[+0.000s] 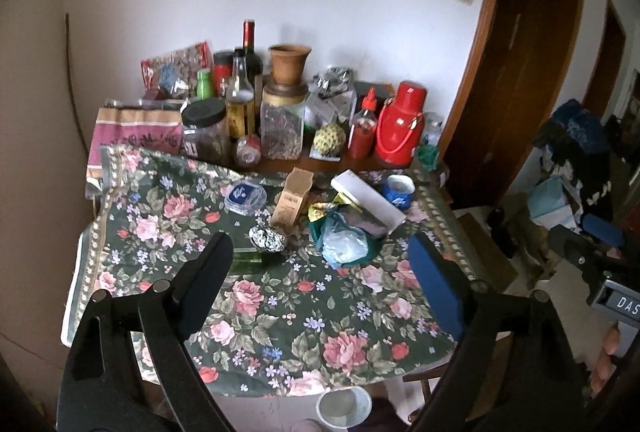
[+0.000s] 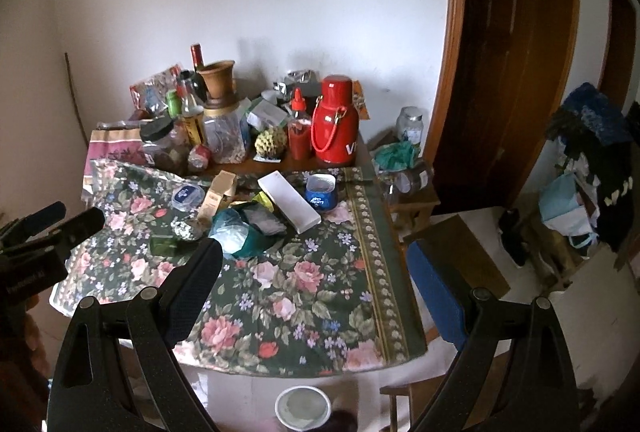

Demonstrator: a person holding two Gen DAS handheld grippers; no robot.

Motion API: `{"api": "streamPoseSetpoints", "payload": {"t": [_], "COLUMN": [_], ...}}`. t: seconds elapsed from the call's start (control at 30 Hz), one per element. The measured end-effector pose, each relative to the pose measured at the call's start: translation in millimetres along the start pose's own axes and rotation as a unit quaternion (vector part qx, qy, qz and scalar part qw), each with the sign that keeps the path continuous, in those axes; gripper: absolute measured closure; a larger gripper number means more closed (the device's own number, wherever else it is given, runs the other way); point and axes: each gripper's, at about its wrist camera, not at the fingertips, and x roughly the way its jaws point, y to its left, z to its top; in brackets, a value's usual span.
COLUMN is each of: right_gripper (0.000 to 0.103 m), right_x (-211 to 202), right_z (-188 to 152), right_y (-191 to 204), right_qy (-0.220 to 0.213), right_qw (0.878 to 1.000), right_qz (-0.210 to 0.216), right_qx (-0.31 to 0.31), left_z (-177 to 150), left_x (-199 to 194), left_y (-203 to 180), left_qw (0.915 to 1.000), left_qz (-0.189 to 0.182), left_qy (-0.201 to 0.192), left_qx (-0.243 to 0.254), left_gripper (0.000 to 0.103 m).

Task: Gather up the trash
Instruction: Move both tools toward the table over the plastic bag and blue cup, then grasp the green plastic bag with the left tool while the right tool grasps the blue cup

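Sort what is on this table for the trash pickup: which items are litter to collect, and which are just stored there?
Likely litter:
crumpled foil ball
blue plastic bag
small carton
yellow wrapper

Just stored:
red flask
sauce bottle
wine bottle
clay pot

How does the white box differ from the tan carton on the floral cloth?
The white box is plain, long and flat, with its near end resting on the trash pile; the tan carton is printed, smaller, with its far-end flaps open. The white box sits right of the tan carton. Both are rectangular cardboard.

Lived-in home: floral tablecloth (image 1: 280,304), food jars, red thermos (image 1: 400,123) (wooden door (image 1: 520,51) beside).
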Motion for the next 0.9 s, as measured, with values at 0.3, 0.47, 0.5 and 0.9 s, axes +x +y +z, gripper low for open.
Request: {"api": "streamPoseSetpoints", "payload": {"t": [0.3,0.47,0.5,0.9], "right_gripper": [0.011,0.011,0.011,0.011], "right_x": [108.8,177.5,193.7,329.9], "right_z": [38.9,57.4,60.5,67.3], "right_y": [-26.0,-40.4,-43.5,-45.8], "right_qy": [0.069,0.111,0.121,0.229], "right_qw": [0.997,0.991,0.990,0.967], "right_qz": [0.042,0.052,0.055,0.108], "right_qx": [-0.019,-0.045,-0.046,-0.029], "left_z": [8.4,3.7,1.7,-16.4], "left_x": [96.2,156.6,170.5,256.2], "left_y": [-4.3,-8.2,-8.0,-6.0], "left_qw": [0.9930,0.9815,0.9782,0.9500], "left_qz": [0.037,0.051,0.053,0.068], "left_qy": [0.088,0.148,0.158,0.214], "left_qx": [-0.069,-0.110,-0.124,-0.217], "left_gripper": [0.014,0.014,0.014,0.014]}}
